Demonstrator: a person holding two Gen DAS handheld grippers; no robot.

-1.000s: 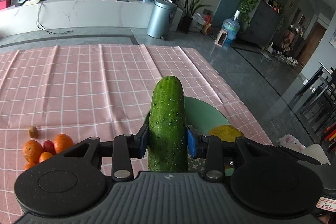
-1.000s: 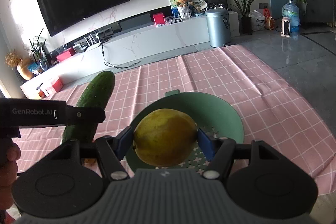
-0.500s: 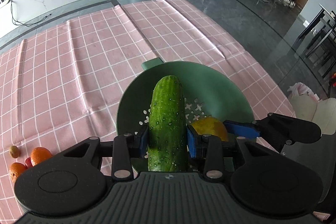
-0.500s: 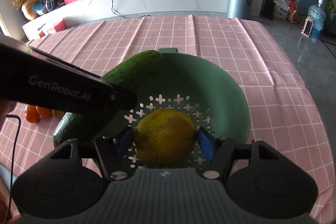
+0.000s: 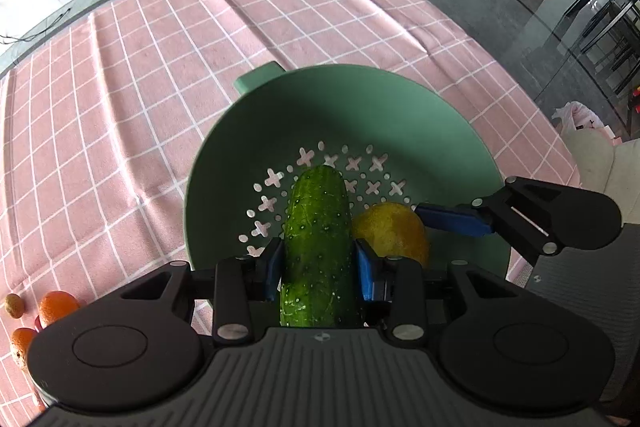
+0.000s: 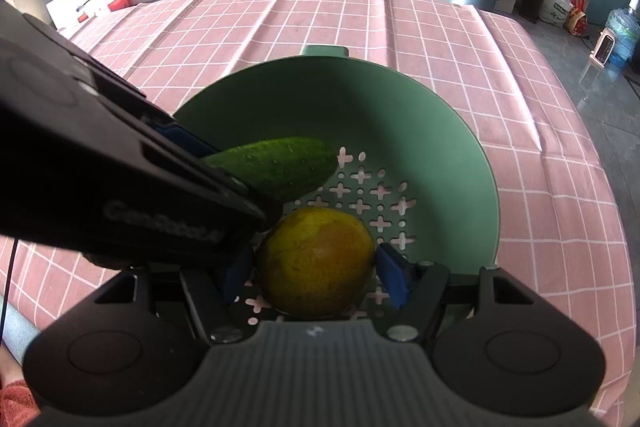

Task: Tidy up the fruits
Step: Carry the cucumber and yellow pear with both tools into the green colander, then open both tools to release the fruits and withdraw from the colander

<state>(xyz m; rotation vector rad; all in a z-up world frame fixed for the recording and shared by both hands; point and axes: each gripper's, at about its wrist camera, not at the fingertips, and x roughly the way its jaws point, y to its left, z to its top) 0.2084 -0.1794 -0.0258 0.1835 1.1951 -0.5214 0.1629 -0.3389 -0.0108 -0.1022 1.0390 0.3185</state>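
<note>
My left gripper [image 5: 318, 263] is shut on a green cucumber [image 5: 318, 235] and holds it low inside the green colander [image 5: 360, 95], its tip over the perforated bottom. My right gripper [image 6: 316, 269] is shut on a yellow-orange round fruit [image 6: 318, 261], also down inside the colander [image 6: 400, 115], right of the cucumber [image 6: 276, 163]. In the left wrist view the fruit [image 5: 390, 231] and a blue right-gripper pad [image 5: 452, 221] show beside the cucumber. The left gripper's black body [image 6: 100, 179] crosses the right wrist view.
The colander stands on a pink checked tablecloth [image 5: 140, 87]. Several small oranges [image 5: 58, 305] and a small brown fruit [image 5: 14, 305] lie at the cloth's near left. The table's right edge [image 5: 520, 75] drops to the grey floor.
Both grippers have gone down into the colander with their loads. The cucumber and the yellow fruit now sit lower, close to the perforated bottom.
</note>
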